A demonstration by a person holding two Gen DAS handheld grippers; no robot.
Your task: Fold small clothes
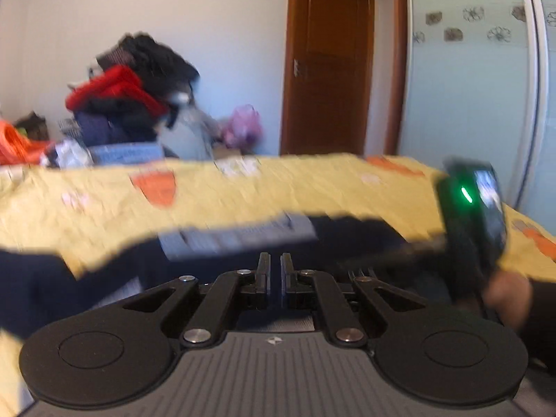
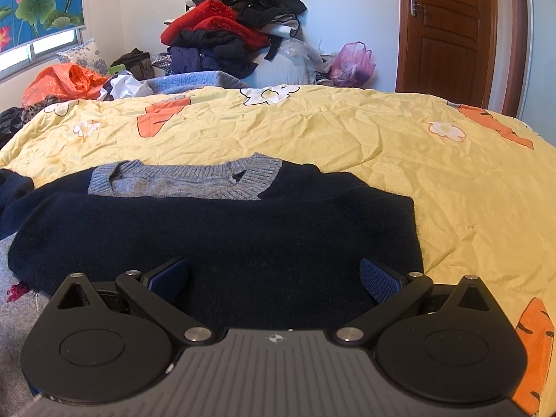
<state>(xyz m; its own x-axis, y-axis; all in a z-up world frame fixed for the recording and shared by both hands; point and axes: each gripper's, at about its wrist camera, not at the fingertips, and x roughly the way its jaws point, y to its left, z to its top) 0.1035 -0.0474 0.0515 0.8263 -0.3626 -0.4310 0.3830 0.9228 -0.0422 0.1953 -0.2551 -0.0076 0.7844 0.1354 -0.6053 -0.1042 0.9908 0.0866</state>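
Observation:
A small navy sweater (image 2: 222, 236) with a grey knit collar (image 2: 184, 177) lies flat on the yellow bedspread (image 2: 382, 139), its right sleeve folded in. My right gripper (image 2: 274, 278) is open and empty, just above the sweater's lower part. In the blurred left wrist view my left gripper (image 1: 275, 271) is shut close over the sweater (image 1: 347, 232); I cannot tell whether cloth is between the fingers. The right gripper's body (image 1: 476, 215), with a green light, shows at the right of that view.
A heap of red and black clothes (image 2: 229, 31) stands behind the bed. An orange bag (image 2: 66, 80) lies at the far left, a pink bag (image 2: 351, 60) near the brown door (image 2: 448, 31). A grey cloth (image 2: 14, 299) lies at the near left.

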